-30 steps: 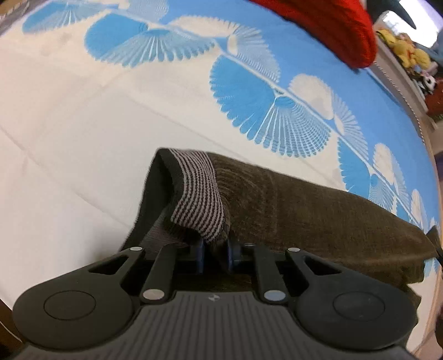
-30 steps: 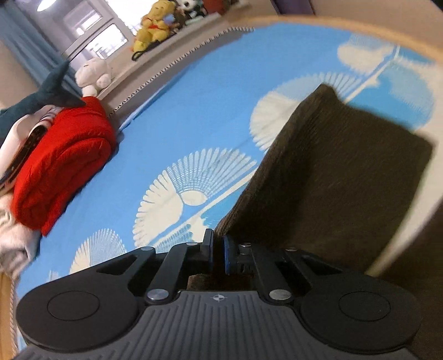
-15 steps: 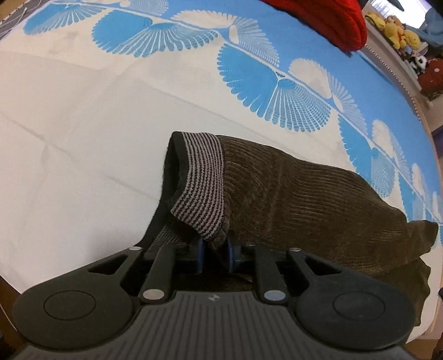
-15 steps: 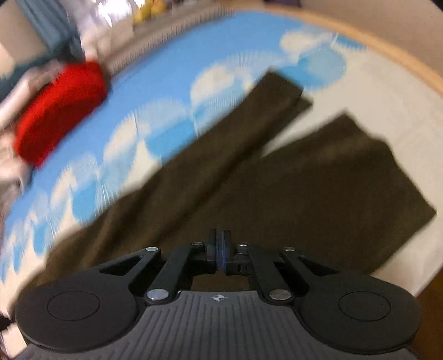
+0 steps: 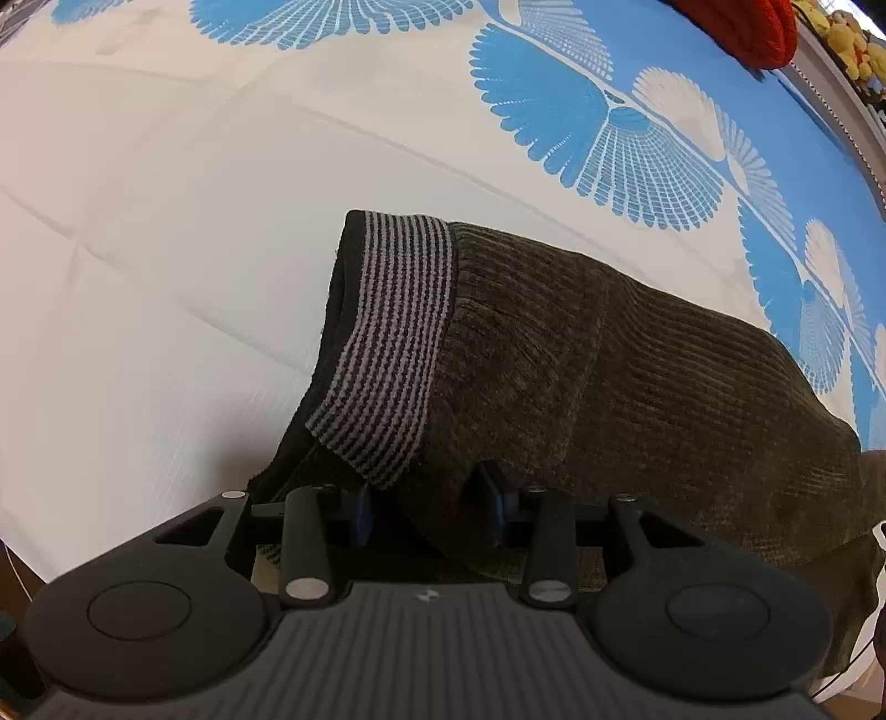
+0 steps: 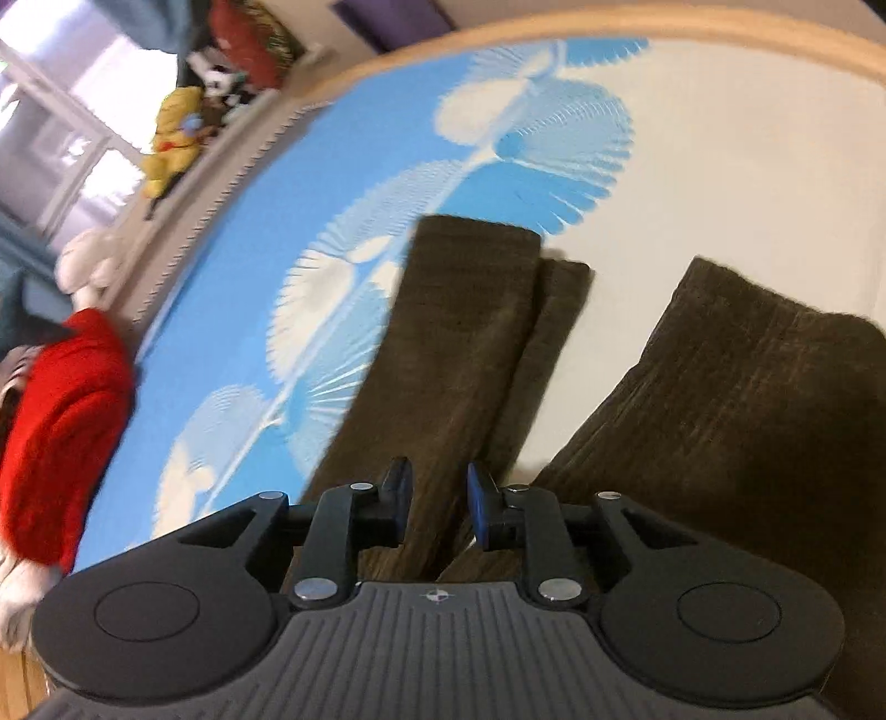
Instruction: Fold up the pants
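Note:
The dark brown corduroy pants lie on the bed, their grey-and-black striped waistband turned up toward me. My left gripper points almost straight down at the waistband corner. Its jaws are opening, the fabric sits loose between them and the pads do not press it. In the right wrist view the two pant legs lie flat and overlapped, with a folded section to their right. My right gripper hovers over the near end of the legs. Its jaws are opening and grip nothing.
The bedspread is white with blue fan patterns. A red knit garment lies at the far side, with plush toys on a ledge behind it. The wooden bed edge curves along the top right.
Both grippers went from shut on the pants to open jaws. The left one sank slightly over the waistband. The right one swung across and down, and the leg it carried now lies flat.

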Demonstrator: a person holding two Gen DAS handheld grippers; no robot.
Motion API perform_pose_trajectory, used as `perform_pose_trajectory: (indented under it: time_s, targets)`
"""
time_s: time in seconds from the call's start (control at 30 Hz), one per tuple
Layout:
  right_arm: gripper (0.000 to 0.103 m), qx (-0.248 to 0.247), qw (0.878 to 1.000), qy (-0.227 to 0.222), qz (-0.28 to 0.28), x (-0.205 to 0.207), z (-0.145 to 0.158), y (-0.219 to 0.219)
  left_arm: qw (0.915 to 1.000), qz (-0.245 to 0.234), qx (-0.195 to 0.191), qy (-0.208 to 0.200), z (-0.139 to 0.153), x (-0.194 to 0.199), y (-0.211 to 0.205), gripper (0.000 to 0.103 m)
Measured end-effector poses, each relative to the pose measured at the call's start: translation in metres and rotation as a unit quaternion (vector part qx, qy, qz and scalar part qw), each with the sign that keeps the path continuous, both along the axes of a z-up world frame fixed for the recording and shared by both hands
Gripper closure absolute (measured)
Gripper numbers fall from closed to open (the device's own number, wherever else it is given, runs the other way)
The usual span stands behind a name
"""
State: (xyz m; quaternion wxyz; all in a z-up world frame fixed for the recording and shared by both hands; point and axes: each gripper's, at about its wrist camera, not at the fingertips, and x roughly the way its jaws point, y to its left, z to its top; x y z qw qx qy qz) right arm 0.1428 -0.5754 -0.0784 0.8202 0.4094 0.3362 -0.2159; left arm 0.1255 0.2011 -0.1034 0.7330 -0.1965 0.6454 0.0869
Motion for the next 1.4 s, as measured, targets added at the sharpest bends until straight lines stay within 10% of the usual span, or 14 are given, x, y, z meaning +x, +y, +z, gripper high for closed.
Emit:
perform_pose_trajectory:
  time_s: [0.2,0.27,0.7,0.97,1.2,1.4]
  targets:
    - [0.079,0.008,1.0,0.004,-0.01,0.018,-0.014,-0.001,0.9999,-0.004,0.015,0.001,0.0,0.007,-0.004,0.067]
    - [0.095,-0.01,1.0,0.009,-0.013,0.021,-0.009,0.002,0.9999,-0.003,0.017,-0.002,0.0,0.007,-0.003,0.073]
    - [0.101,-0.107,0.992,-0.07,-0.022,-0.11,0.126,0.014,0.9941,0.004,-0.011,-0.108,0.064,-0.025,0.012,0.089]
    - [0.101,0.011,0.99,0.137,-0.035,-0.192,0.022,-0.015,0.9963,-0.075,0.02,-0.036,0.035,-0.048,0.012,0.088]
    - [0.095,0.024,0.994,0.101,-0.027,-0.182,0.016,-0.034,0.9973,-0.067,0.01,-0.027,0.033,-0.047,0.012,0.084]
    - [0.088,0.023,0.988,0.107,-0.108,-0.185,0.01,-0.054,0.9997,-0.015,-0.002,-0.021,0.023,-0.049,0.034,0.059]
